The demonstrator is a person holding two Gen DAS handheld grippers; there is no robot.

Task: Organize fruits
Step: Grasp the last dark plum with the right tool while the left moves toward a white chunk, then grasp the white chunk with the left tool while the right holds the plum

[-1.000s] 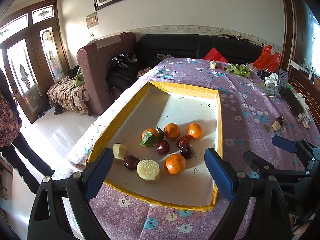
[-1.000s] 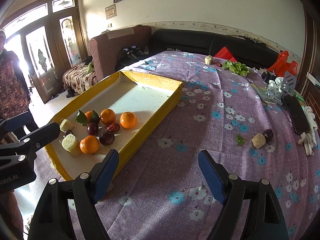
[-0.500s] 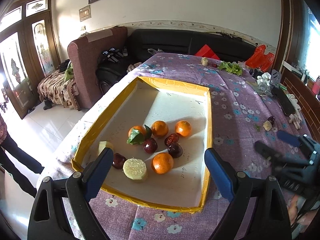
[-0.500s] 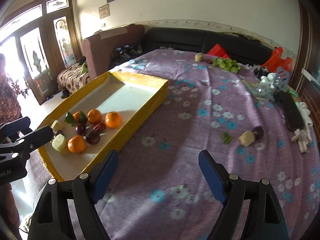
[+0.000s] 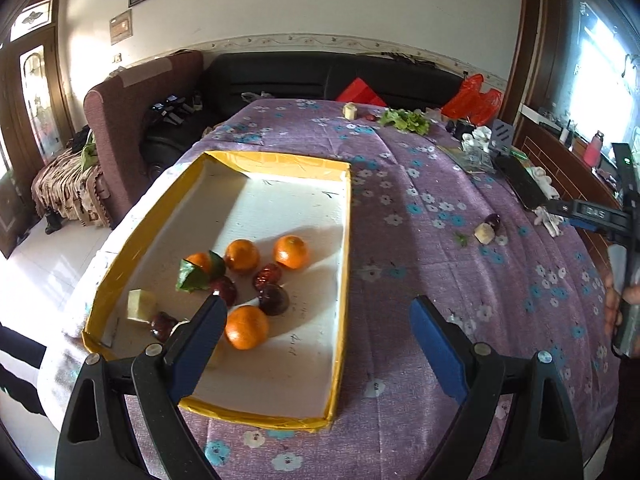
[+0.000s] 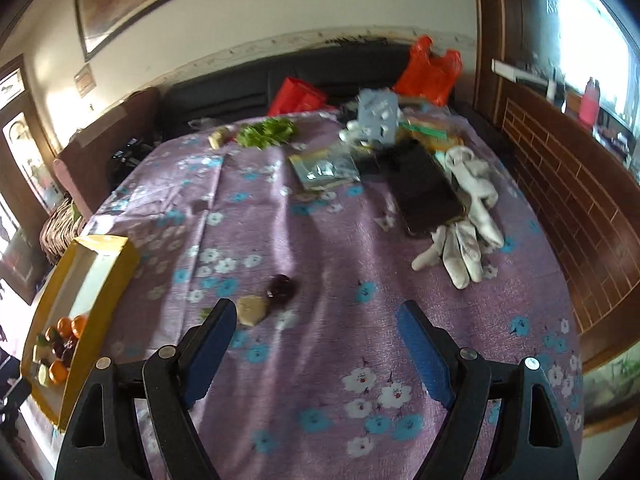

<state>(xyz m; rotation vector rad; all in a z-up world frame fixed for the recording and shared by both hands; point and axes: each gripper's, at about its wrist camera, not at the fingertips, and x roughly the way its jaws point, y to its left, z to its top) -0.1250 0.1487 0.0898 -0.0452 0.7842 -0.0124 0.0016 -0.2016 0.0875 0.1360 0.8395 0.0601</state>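
Blue-padded black jaws of the right gripper [image 6: 312, 344] are closing a little yet stand wide, with nothing between them, only the purple flowered cloth of the bench [image 6: 320, 248]. Just beyond its left finger lie a pale yellowish cut chunk of fruit [image 6: 251, 310] and, touching it on the far right, a dark red round fruit [image 6: 282, 287]. Farther right lie a black flat phone-like slab [image 6: 426, 188] and white gloves [image 6: 466, 240].

The left gripper [image 5: 318, 336] is released too, its jaws spread and empty above the near end of a shallow yellow-rimmed cardboard tray with a white floor [image 5: 344, 248]. In the tray's near half sit four oranges [image 5: 246, 327], one of them with green leaves [image 5: 192, 278], several dark red fruits [image 5: 274, 299] and a pale cut chunk [image 5: 140, 305] near the left wall. At the far right edge of that view a hand [image 5: 618, 308] holds the other gripper's handle.
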